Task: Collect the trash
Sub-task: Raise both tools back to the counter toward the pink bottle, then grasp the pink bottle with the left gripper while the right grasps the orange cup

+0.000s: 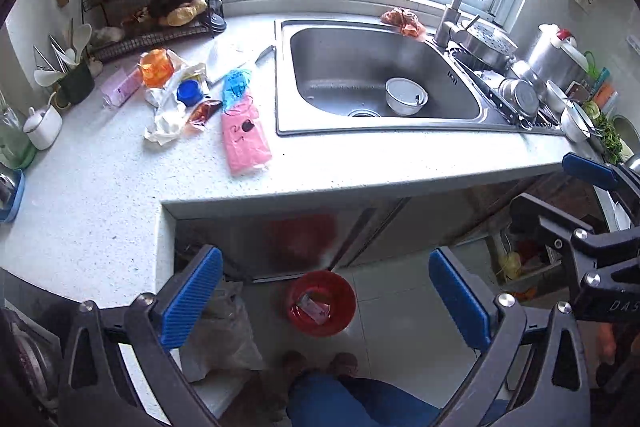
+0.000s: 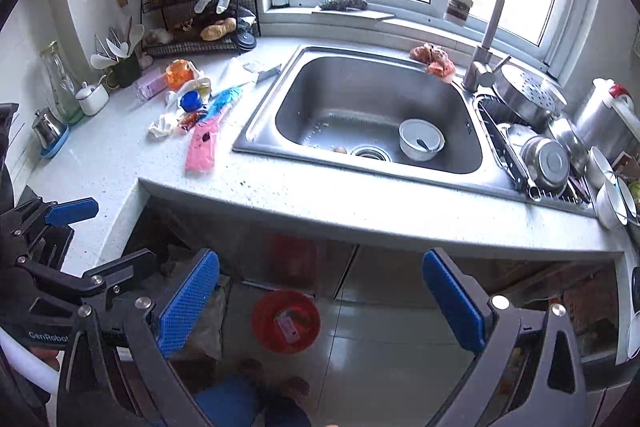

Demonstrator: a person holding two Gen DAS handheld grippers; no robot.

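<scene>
Both wrist views overlook the sink (image 1: 384, 83) from above.

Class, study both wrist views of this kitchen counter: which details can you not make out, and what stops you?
- Red bin on the floor: contents blurred and small in both views.
- White bowl in the steel sink: what it holds is hidden by its rim.
- Pile of crumpled wrappers: lower pieces are covered by upper ones.
- Under-counter cupboard: dark, cut off by the right gripper.
</scene>
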